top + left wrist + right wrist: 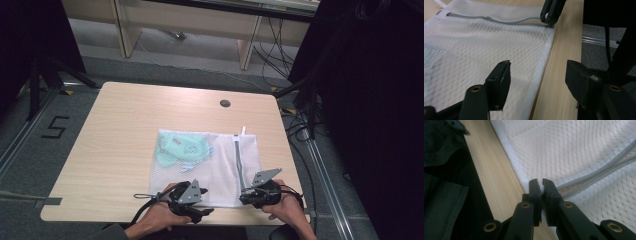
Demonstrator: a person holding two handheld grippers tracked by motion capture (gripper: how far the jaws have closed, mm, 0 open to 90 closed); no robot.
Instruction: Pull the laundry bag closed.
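Note:
A white mesh laundry bag [220,170] lies flat on the wooden table [120,140], with a pale green garment [180,147] inside its far left part. A grey zipper [239,160] runs down the bag's right side. My right gripper [243,197] is shut on the near end of the zipper [594,173], with a small white piece pinched between its jaws [540,186]. My left gripper [207,201] stands open over the bag's near edge [474,50], one jaw above the mesh and one above bare wood [539,70]. The right gripper's tip [550,22] shows farther off.
A round cable hole [225,103] sits near the table's far edge. The near table edge [150,220] runs just under both hands. Dark curtains [370,100] stand at the right, and cables [295,125] lie on the floor. A dark sleeve [444,195] lies beside the table.

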